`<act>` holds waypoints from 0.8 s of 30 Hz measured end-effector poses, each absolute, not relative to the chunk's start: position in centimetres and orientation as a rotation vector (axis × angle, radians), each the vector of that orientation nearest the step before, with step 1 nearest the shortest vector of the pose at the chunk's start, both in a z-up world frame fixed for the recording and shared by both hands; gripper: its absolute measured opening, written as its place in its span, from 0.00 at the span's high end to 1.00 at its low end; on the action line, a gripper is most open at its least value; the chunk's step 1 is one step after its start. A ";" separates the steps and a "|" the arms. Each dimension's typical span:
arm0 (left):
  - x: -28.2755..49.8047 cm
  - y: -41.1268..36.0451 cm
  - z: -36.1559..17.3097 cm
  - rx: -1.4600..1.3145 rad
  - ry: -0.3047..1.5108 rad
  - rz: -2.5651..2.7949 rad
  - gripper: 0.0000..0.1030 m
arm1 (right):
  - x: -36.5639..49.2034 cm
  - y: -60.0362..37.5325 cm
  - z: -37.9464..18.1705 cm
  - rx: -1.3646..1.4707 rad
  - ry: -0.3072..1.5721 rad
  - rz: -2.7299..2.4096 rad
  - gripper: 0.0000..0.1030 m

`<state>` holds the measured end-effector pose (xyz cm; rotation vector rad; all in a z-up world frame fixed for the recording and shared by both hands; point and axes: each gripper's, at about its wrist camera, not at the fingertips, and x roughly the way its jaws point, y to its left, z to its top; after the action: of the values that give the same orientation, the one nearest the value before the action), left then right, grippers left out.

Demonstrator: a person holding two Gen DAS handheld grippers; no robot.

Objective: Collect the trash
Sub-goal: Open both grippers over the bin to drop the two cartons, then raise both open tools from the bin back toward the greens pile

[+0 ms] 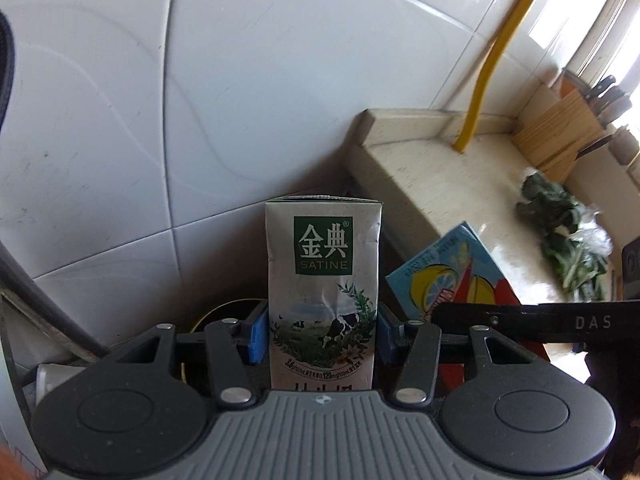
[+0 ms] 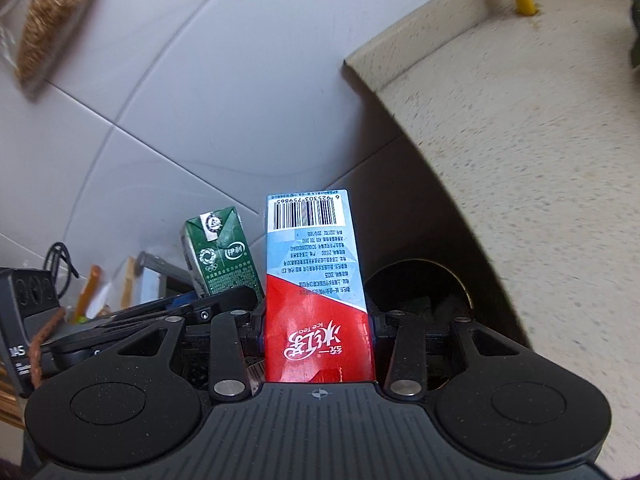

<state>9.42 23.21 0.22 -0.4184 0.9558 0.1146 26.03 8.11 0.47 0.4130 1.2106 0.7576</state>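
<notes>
My left gripper [image 1: 322,330] is shut on a white Satine milk carton [image 1: 323,276] with a cow picture, held upright between the blue pads. My right gripper [image 2: 318,330] is shut on a red and light-blue iced tea carton [image 2: 316,280], held upside down with its barcode at the top. The same tea carton [image 1: 452,276] shows to the right in the left wrist view, and the milk carton's green side [image 2: 220,260] shows to the left in the right wrist view. A dark round bin opening [image 2: 424,292] lies just behind the tea carton, below the counter.
A beige stone counter [image 1: 460,184] runs to the right, with leafy greens [image 1: 560,224], a wooden knife block [image 1: 556,132] and a yellow pipe [image 1: 484,76]. White tiled wall [image 1: 160,100] fills the background. A bag of grain [image 2: 48,12] hangs at upper left.
</notes>
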 end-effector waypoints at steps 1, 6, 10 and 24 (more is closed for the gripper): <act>9.6 23.3 -0.1 -0.414 0.968 0.117 0.54 | 26.1 8.6 0.1 0.397 1.212 0.752 0.51; 10.1 24.2 -1.5 -0.408 1.007 0.134 0.53 | 26.7 10.0 -1.4 0.361 1.236 0.709 0.38; 10.3 24.7 -2.5 -0.410 1.032 0.144 0.53 | 26.4 10.0 -1.5 0.359 1.252 0.693 0.37; 12.7 20.7 -0.7 -0.378 0.982 -0.016 0.52 | 24.1 4.0 2.2 0.421 1.151 0.606 0.29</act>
<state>12.68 20.75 -0.72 -0.3776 0.9820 -0.0161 24.06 4.02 2.20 0.4212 1.1514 0.6064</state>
